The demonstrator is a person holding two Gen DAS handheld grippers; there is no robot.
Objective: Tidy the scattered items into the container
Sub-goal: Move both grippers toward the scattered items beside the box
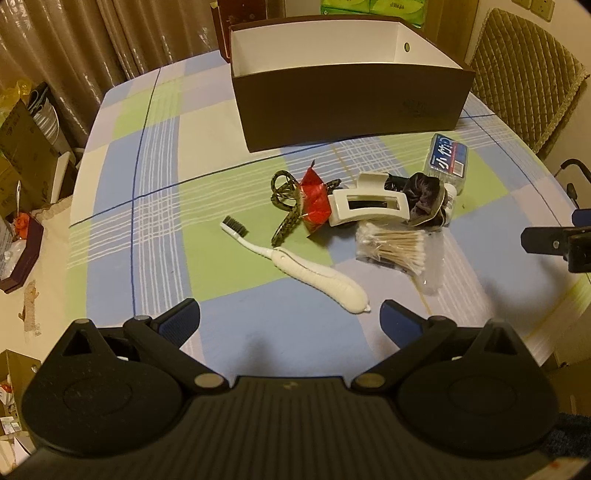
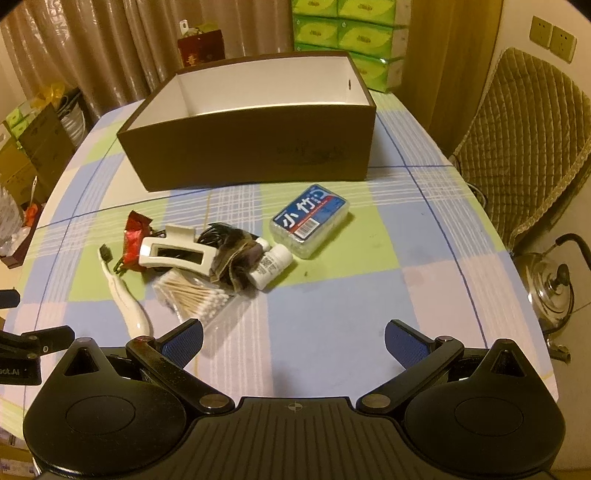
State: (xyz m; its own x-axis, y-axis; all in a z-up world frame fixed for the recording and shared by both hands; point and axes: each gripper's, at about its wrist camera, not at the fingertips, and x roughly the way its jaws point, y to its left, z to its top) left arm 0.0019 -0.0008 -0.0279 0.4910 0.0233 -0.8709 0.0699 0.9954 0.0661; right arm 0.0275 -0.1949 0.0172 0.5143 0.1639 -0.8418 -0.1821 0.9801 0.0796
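Observation:
A brown box (image 1: 351, 107) with a white inside stands open at the back of the table; it also shows in the right wrist view (image 2: 251, 155). In front of it lie a white toothbrush (image 1: 306, 269), a snake-patterned hair clip (image 1: 286, 206), a red wrapper (image 1: 314, 199), a white claw clip (image 1: 367, 205), a dark scrunchie (image 1: 424, 203), a bag of cotton swabs (image 1: 391, 249), a blue-labelled packet (image 2: 310, 221) and a small white bottle (image 2: 269, 267). My left gripper (image 1: 290, 321) is open just short of the toothbrush handle. My right gripper (image 2: 293, 339) is open, near the swabs.
A checked cloth (image 2: 369, 258) covers the table. A quilted chair (image 2: 528, 147) stands at the right, a metal kettle (image 2: 550, 291) below it. Green tissue packs (image 2: 351, 33) and curtains stand behind the box. Cartons (image 1: 26, 147) crowd the floor at the left.

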